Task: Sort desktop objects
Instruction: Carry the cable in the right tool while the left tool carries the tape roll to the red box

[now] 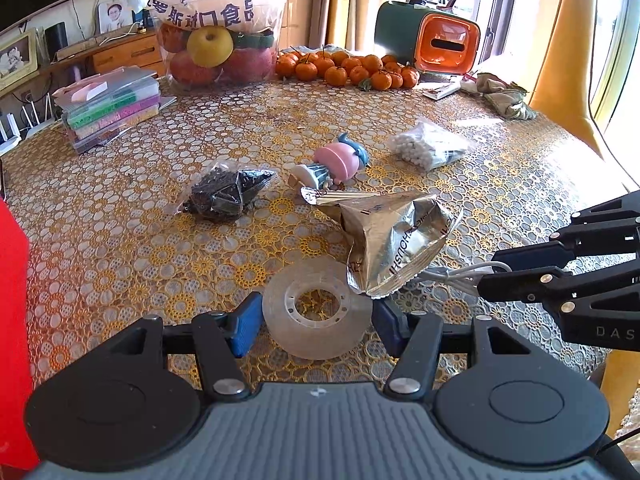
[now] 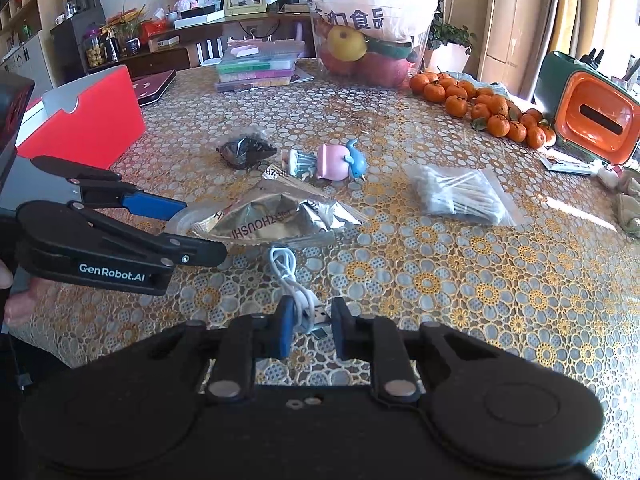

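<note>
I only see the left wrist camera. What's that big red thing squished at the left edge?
Observer: It's a red rectangular box standing on the table, beyond the left hand-held gripper.
Operator: Where does the white cable end?
Observer: The coiled white cable ends in a silver USB plug, which lies between the fingers of the right hand-held gripper.
Operator: What are the white dots in the clear bag?
Observer: They look like cotton swabs. From this side, the clear plastic bag shows long thin sticks lying side by side.
</note>
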